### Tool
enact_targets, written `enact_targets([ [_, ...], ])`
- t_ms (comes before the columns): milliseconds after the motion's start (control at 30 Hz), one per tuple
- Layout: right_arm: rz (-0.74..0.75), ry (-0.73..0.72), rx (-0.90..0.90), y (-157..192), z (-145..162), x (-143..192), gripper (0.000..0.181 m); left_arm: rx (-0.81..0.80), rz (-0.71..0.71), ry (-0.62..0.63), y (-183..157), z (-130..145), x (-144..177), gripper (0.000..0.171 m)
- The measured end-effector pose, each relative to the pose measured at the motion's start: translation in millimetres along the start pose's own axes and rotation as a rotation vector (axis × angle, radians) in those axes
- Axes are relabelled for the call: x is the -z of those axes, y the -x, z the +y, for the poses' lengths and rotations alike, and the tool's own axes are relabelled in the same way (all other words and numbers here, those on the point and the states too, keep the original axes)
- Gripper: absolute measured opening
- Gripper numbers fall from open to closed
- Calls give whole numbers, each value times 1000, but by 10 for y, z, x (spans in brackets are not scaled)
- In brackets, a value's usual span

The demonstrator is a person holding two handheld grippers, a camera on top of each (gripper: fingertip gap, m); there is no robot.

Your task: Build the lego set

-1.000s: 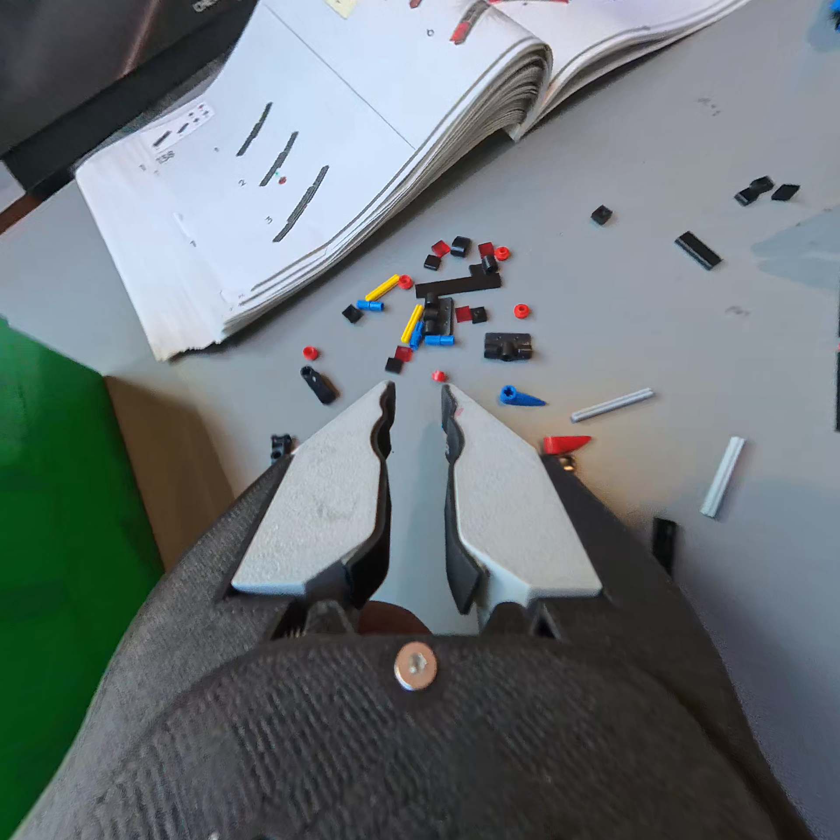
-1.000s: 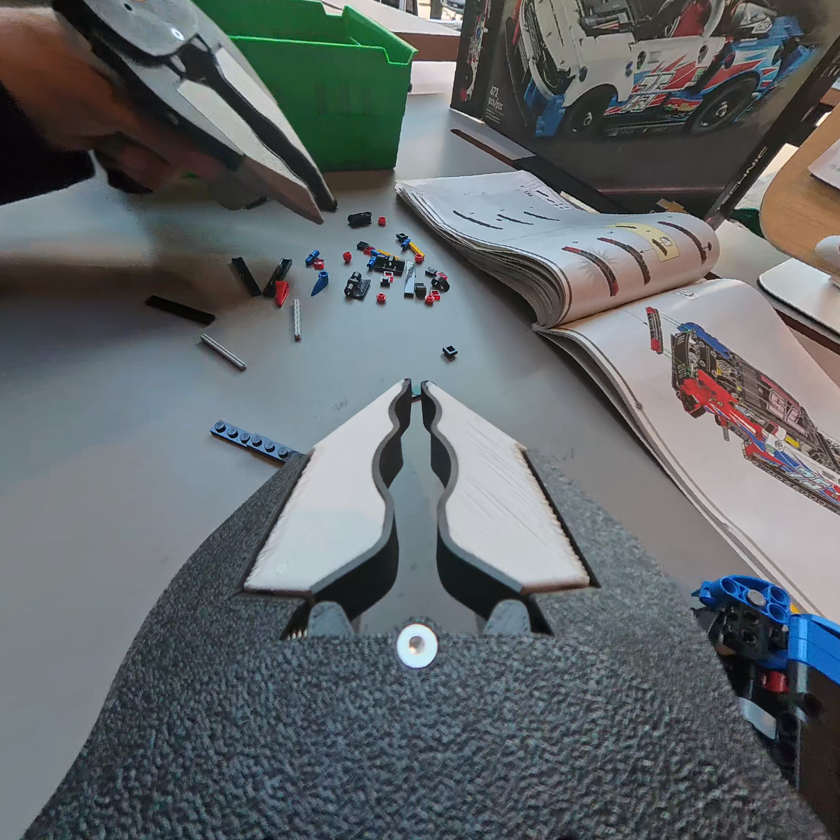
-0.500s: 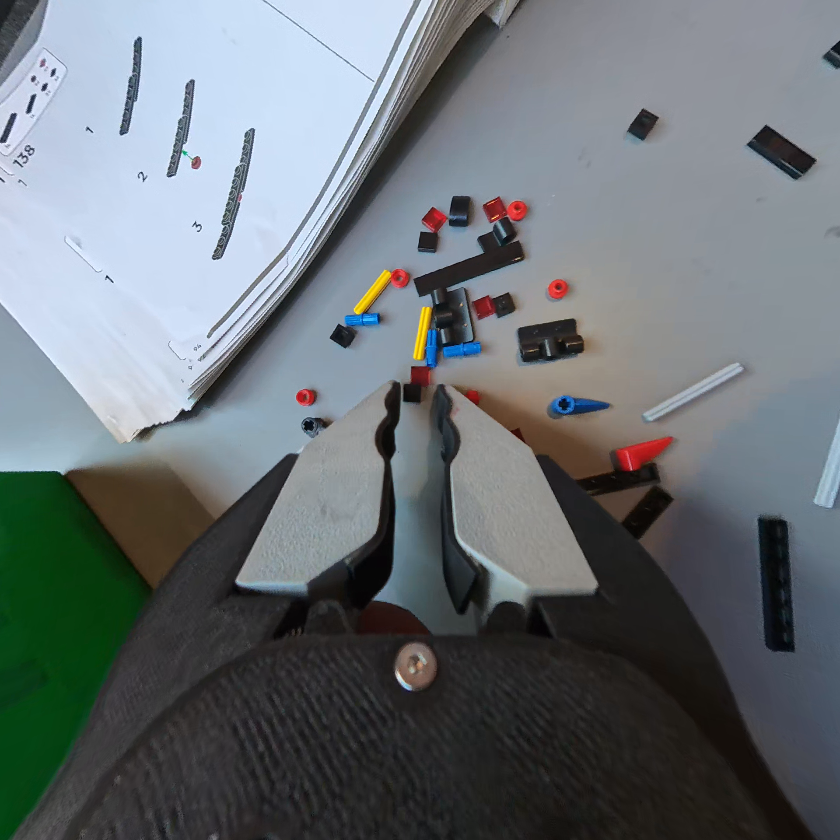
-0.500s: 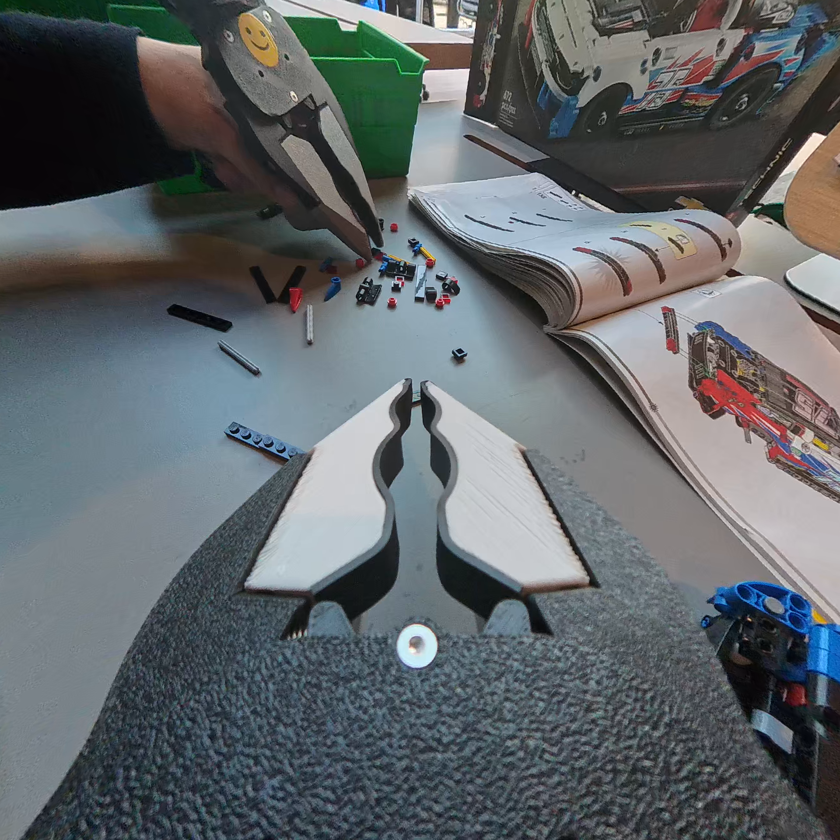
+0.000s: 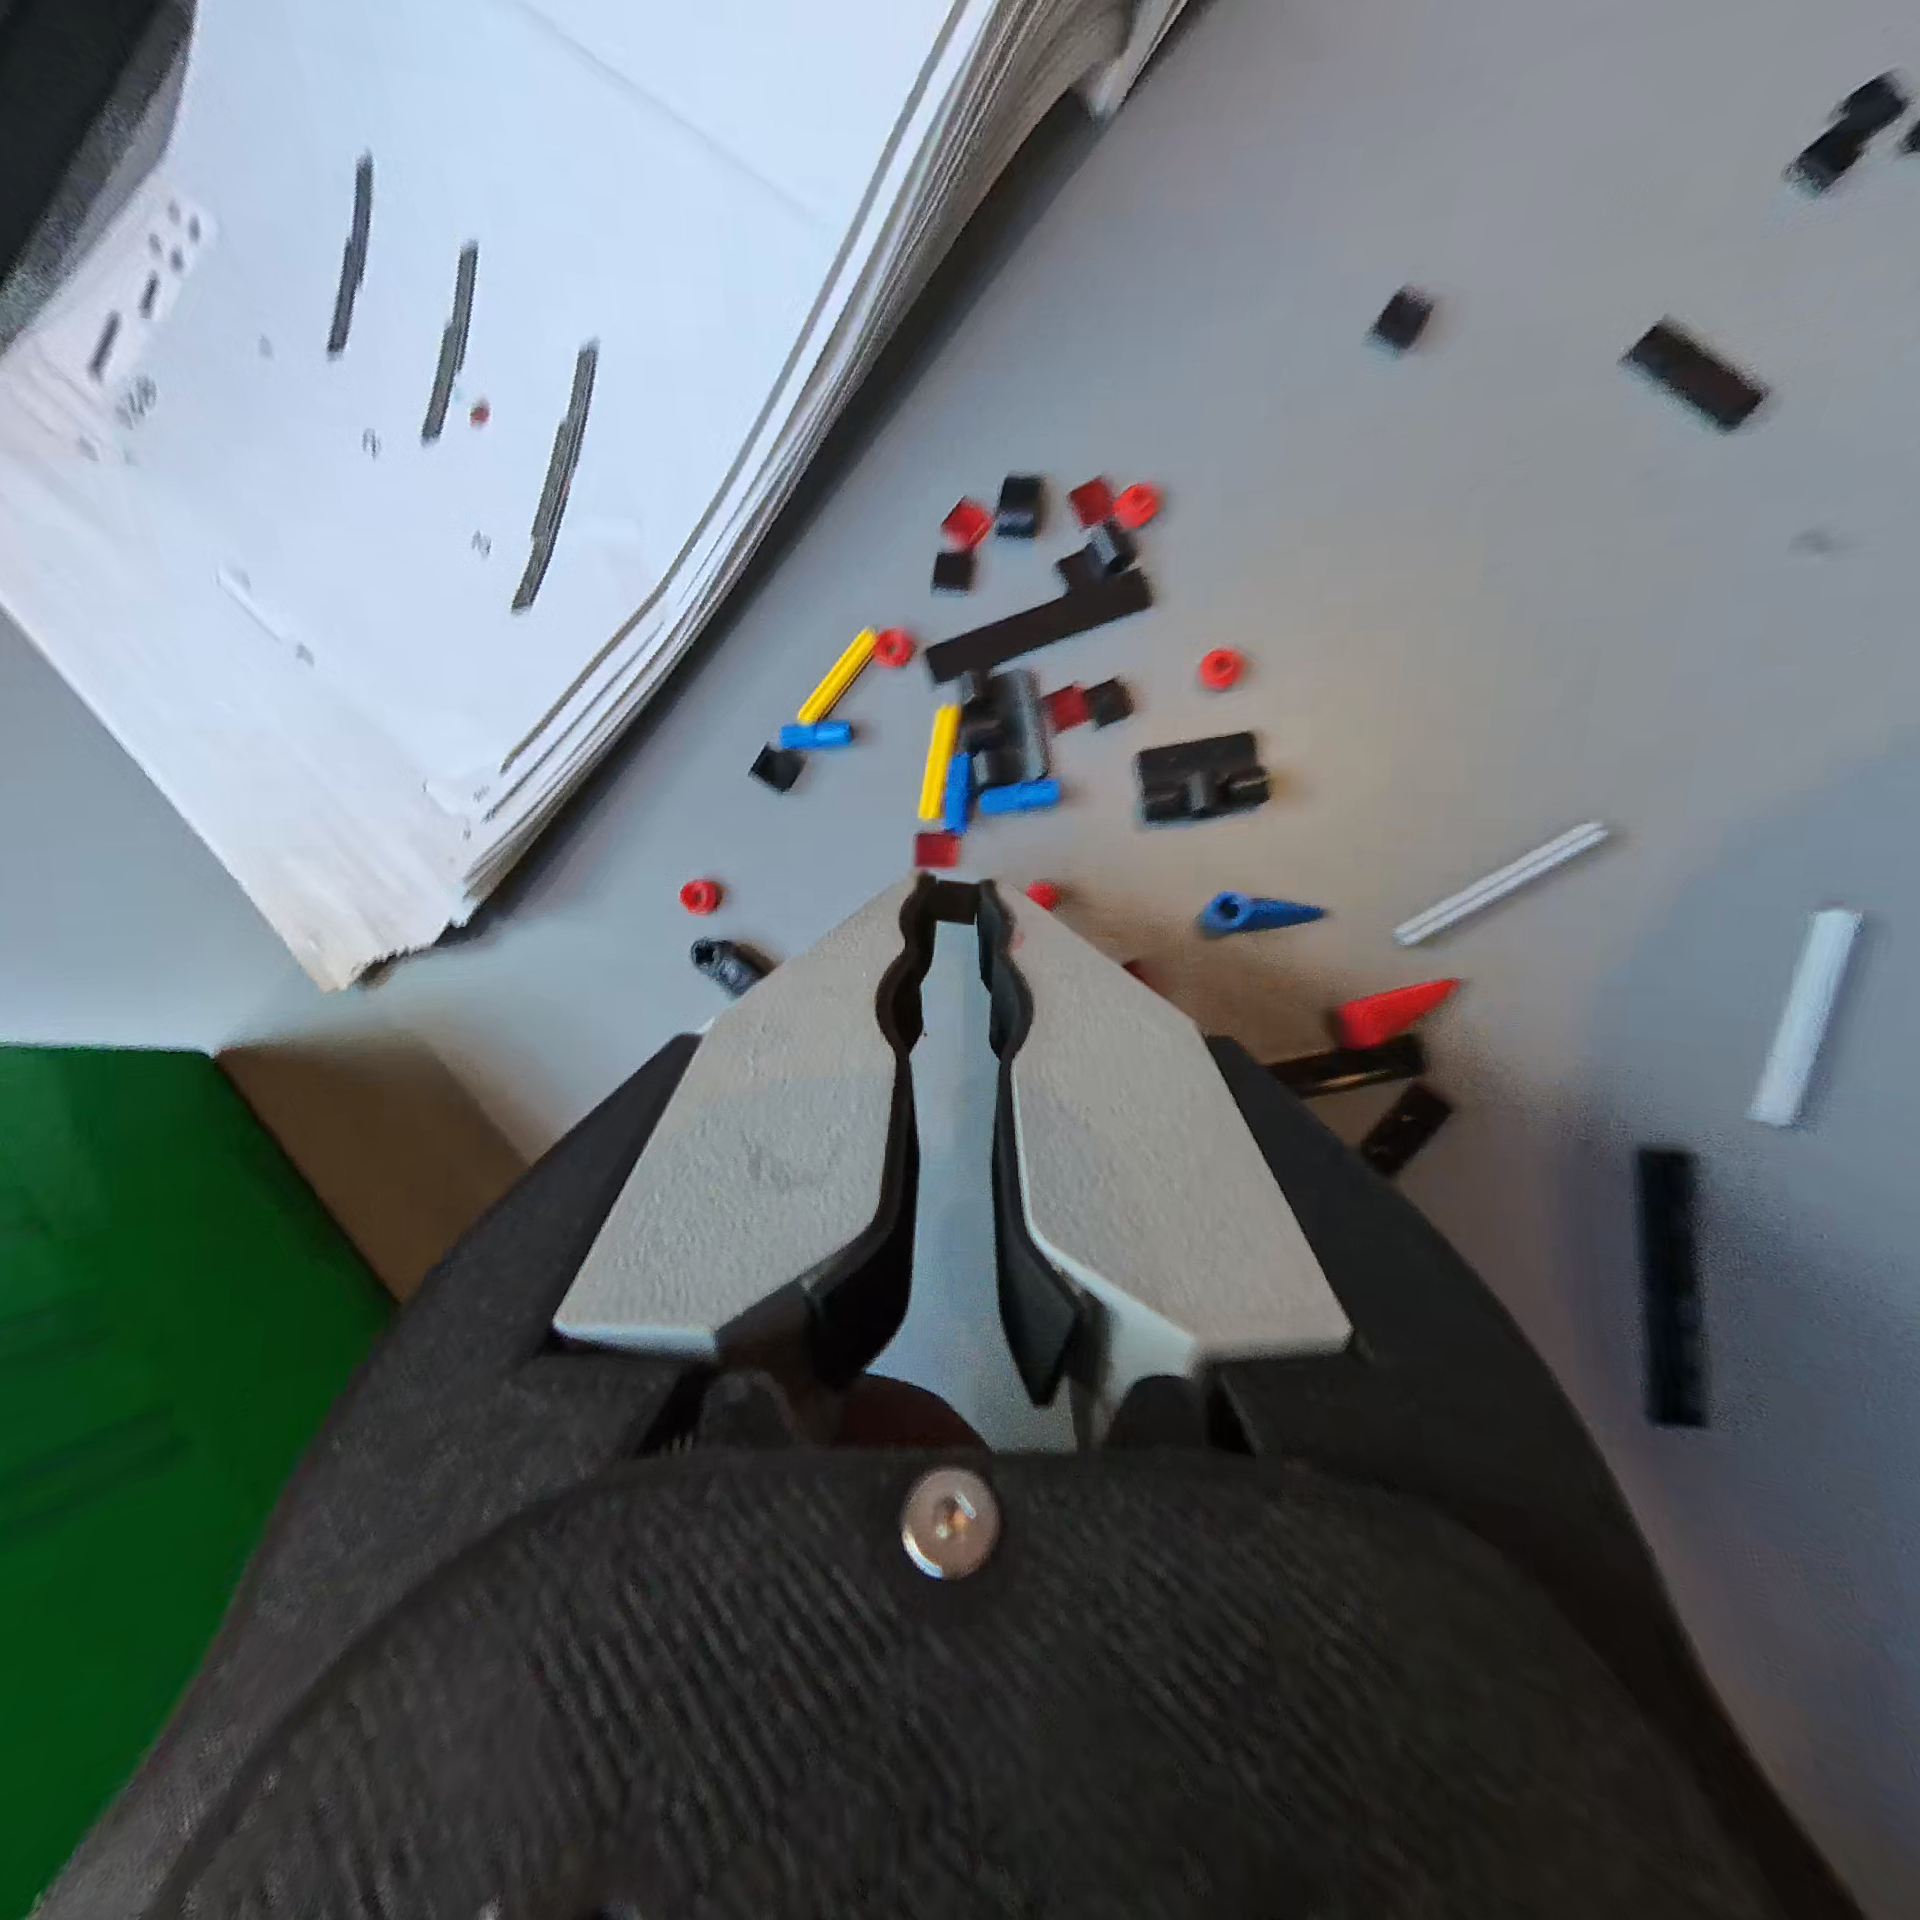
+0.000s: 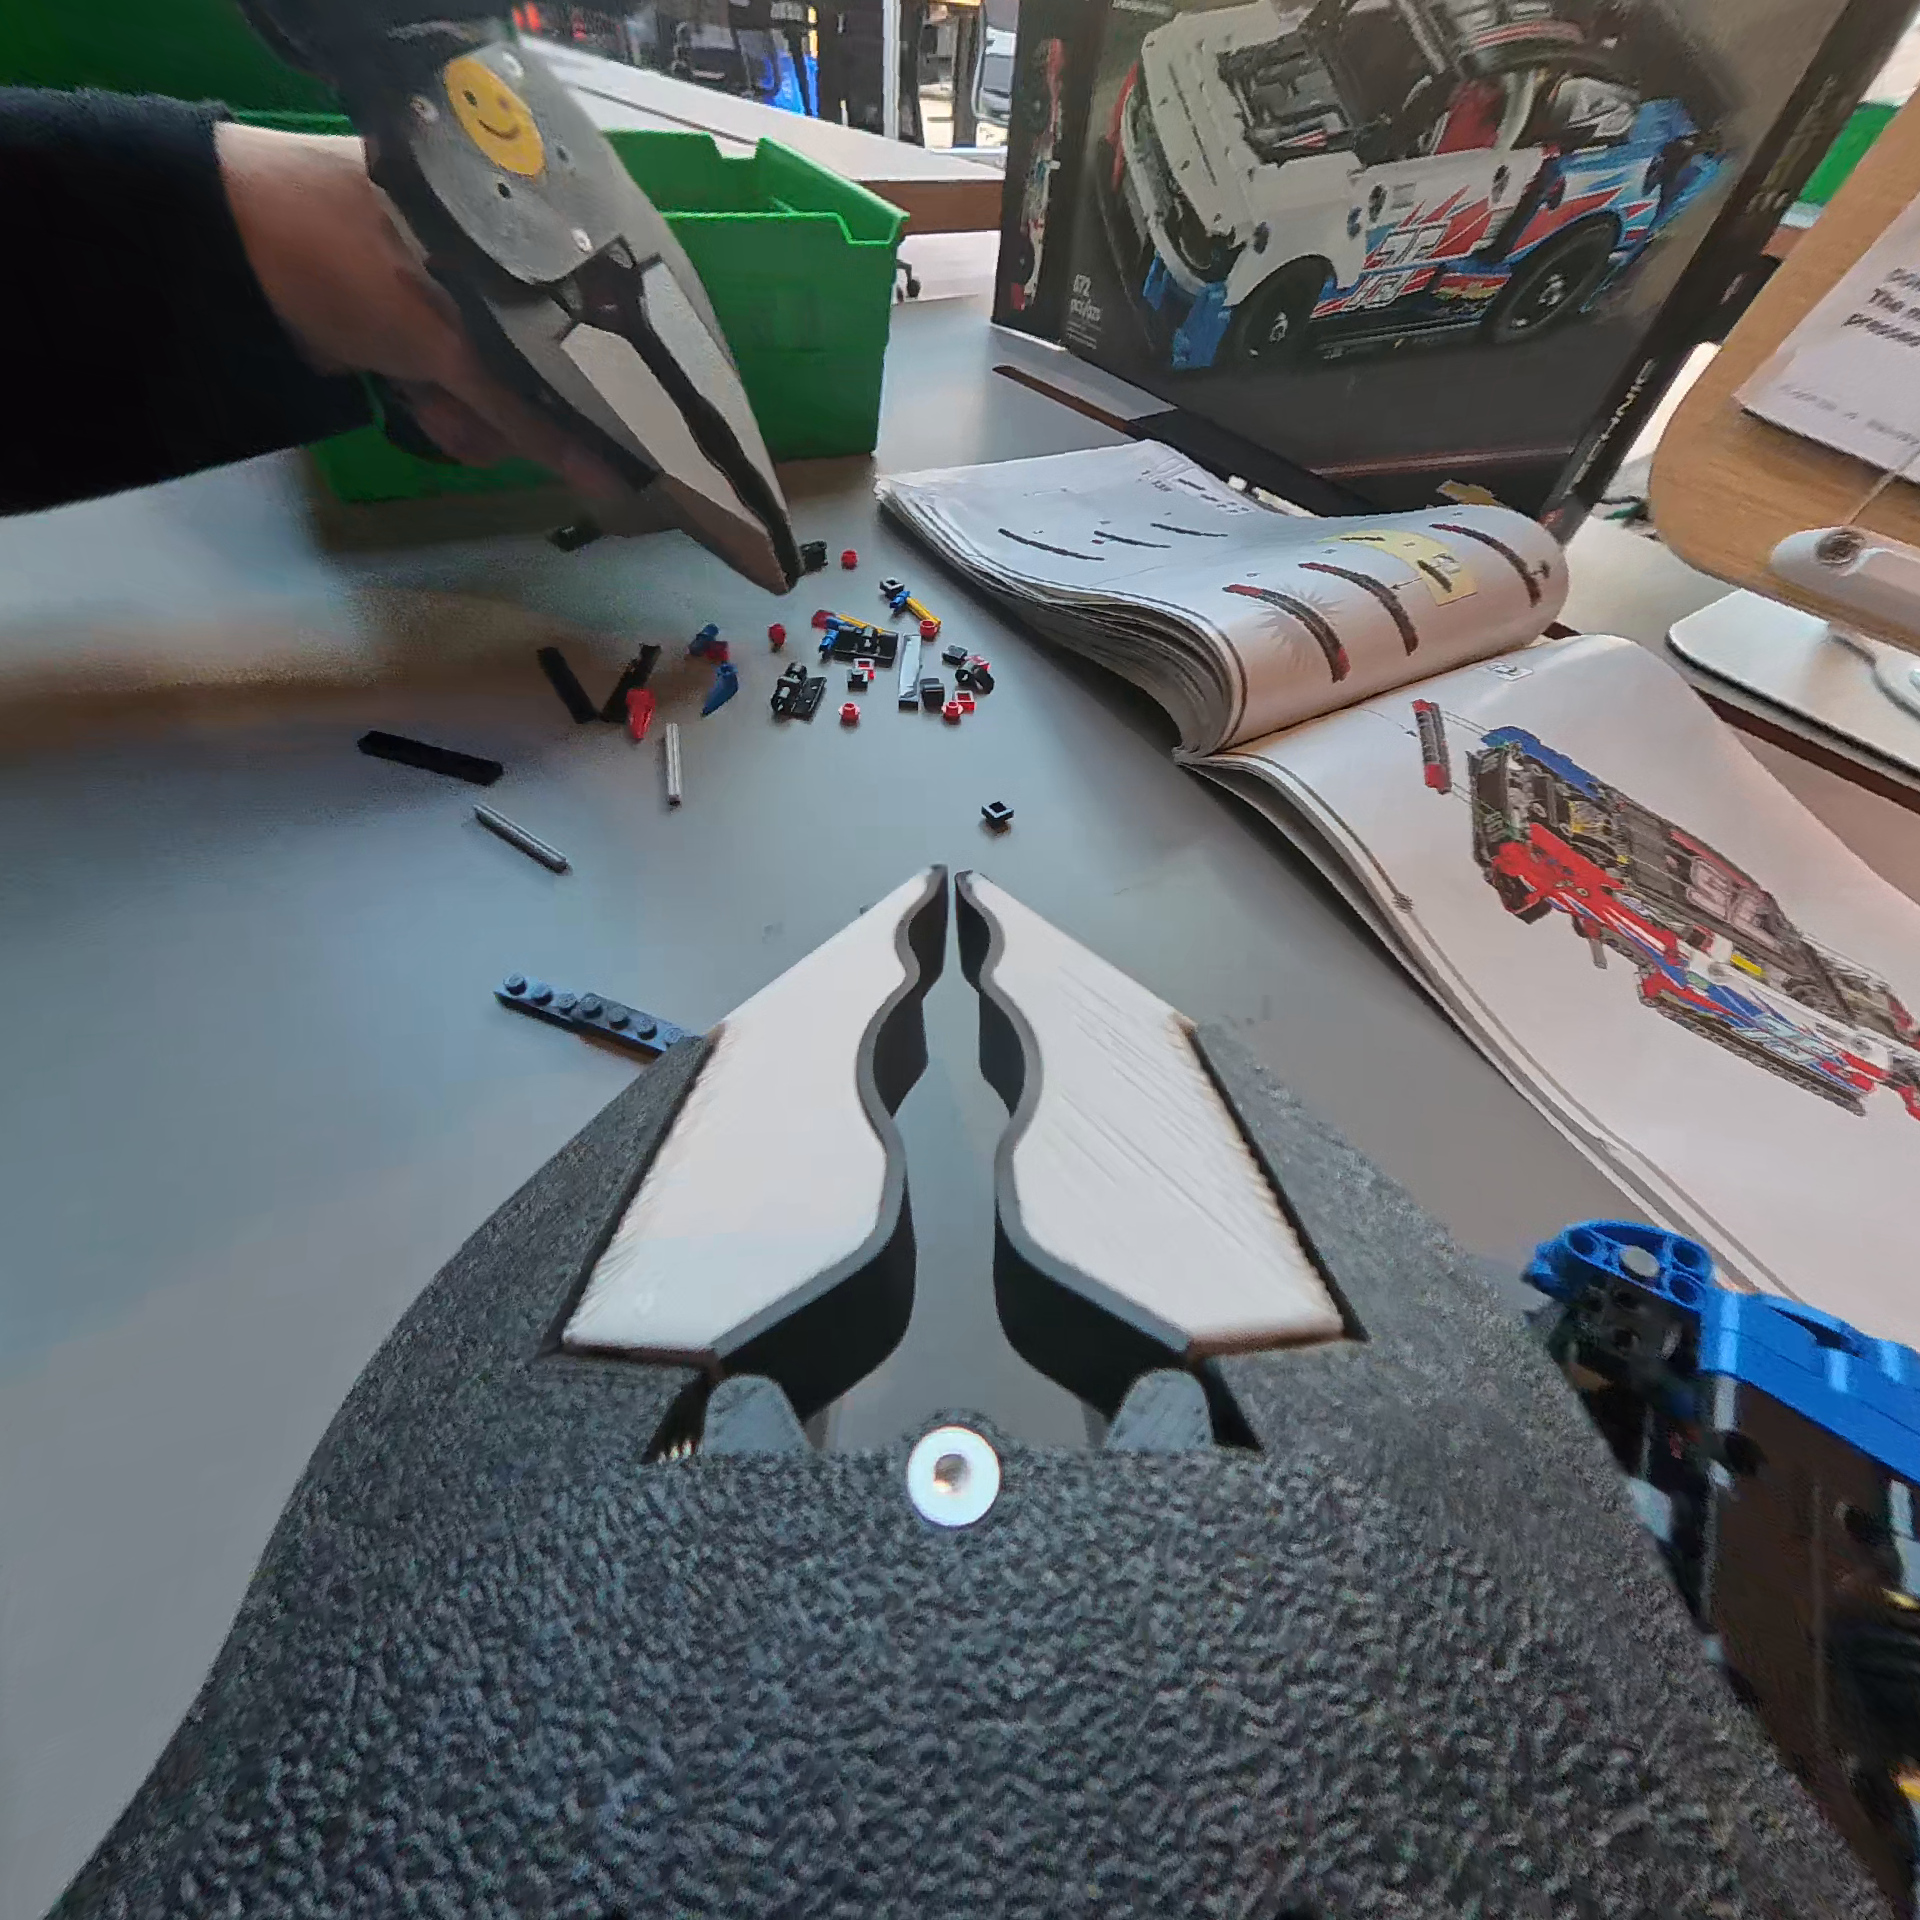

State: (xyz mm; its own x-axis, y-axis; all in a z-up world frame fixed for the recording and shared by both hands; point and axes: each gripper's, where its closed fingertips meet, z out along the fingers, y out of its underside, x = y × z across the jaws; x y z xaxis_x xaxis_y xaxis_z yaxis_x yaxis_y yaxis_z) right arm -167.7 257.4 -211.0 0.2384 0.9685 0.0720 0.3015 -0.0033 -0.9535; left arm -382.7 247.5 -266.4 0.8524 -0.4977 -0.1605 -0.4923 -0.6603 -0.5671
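Lego pieces (image 5: 997, 717) lay scattered on the grey desk (image 5: 1455, 582), just right of the open instruction booklet (image 5: 436, 436), which serves as the landmark. A green bin (image 5: 125, 1299) sat below and left of the booklet. Nearest the booklet's edge lay two yellow axles (image 5: 836, 675), three blue pins and a black tile. Below the booklet's corner, the left gripper (image 5: 951, 902) had its jaws closed on a small black piece (image 5: 951, 900) at the tips, with a red tile (image 5: 935, 849) just beyond. Farther right lay one blue wedge (image 5: 1252, 914), one red wedge (image 5: 1387, 1008), two grey axles (image 5: 1496, 883) and a long black beam (image 5: 1673, 1283). In the right wrist view, the right gripper (image 6: 951, 881) stayed well apart from the booklet, its jaws almost together and holding nothing, one dark studded plate (image 6: 592, 1013) to its left and a blue-and-black partial build (image 6: 1704, 1371) to its right.
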Motion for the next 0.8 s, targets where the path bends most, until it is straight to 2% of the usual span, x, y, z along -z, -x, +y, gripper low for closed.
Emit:
enact_targets([
  [133, 81, -49, -11, -140, -55, 211, 0, -100, 107, -129, -534, -520, 64, 4],
  [233, 124, -51, -42, -230, 7, 323, 0, -198, 199, -225, -1025, -927, -10, 5],
  [300, 132, -49, -61, -246, 43, 367, 0, -209, 272, -264, -1295, -1116, -98, 4],
  [500, 131, -56, -64, -242, 62, 444, 0, -227, 309, -236, -1591, -1171, -362, 4],
  [800, 86, -10, -56, -184, 116, 361, 2, -207, 316, -191, -1733, -1106, -591, 8],
])
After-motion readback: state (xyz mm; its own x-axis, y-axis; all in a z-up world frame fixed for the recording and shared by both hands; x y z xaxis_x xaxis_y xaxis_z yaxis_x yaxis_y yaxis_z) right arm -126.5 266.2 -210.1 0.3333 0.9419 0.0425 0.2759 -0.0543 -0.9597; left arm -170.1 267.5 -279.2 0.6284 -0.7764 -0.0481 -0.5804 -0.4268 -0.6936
